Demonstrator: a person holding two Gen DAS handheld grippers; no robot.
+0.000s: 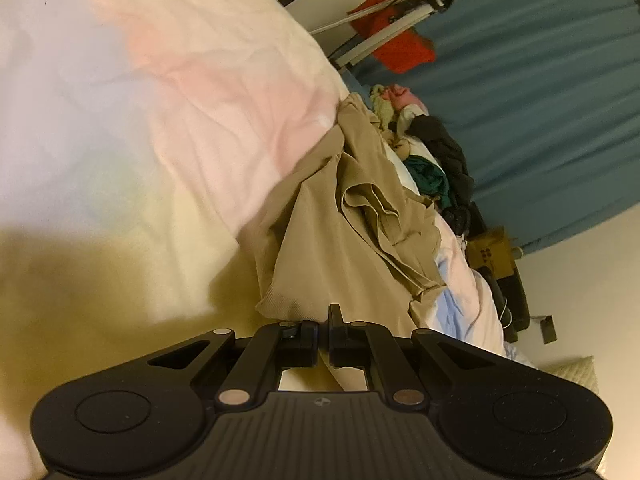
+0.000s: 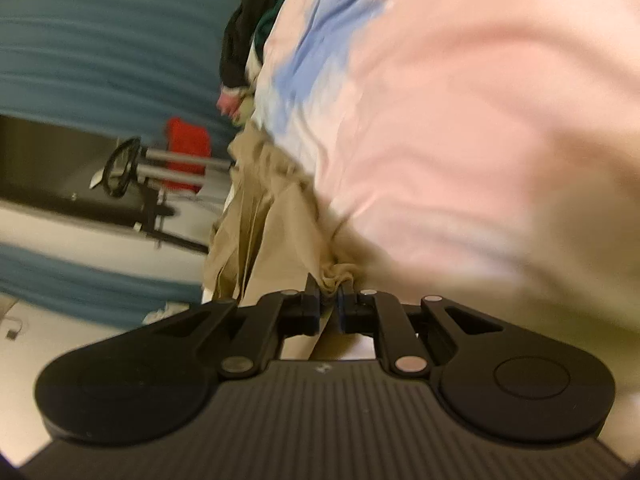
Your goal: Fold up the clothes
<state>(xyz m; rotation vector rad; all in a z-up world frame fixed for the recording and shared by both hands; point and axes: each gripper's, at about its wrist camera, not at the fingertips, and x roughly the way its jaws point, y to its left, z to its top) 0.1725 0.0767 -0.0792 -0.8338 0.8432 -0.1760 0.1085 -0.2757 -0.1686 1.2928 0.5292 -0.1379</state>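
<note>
On the pastel bedspread (image 1: 168, 92), a wide sheet washed in pink, pale blue and yellow, lies the crumpled tan garment (image 1: 344, 216) of thin knit cloth, bunched in folds along the sheet's edge. Both views are turned on their side.

At the bottom of the left wrist view, the black left gripper (image 1: 324, 320) has its jaws drawn close together with a narrow slit between them. The ribbed hem of the tan garment lies just ahead of the tips, and whether any cloth is caught in the slit cannot be told.

At the bottom of the right wrist view, the black right gripper (image 2: 329, 290) pinches a gathered tuft of the tan garment (image 2: 260, 220) between its jaws, and the cloth runs off from there toward the sheet's edge in long pleats. This view is blurred.

Beyond the garment, along the same edge of the bedspread (image 2: 460, 120), sits a heap of mixed clothes (image 1: 432, 152) in dark green, black, pink and pale yellow. Behind the heap hangs a pleated blue curtain (image 1: 540, 100). A red cloth (image 1: 396, 40) hangs on a metal frame near the curtain.
</note>
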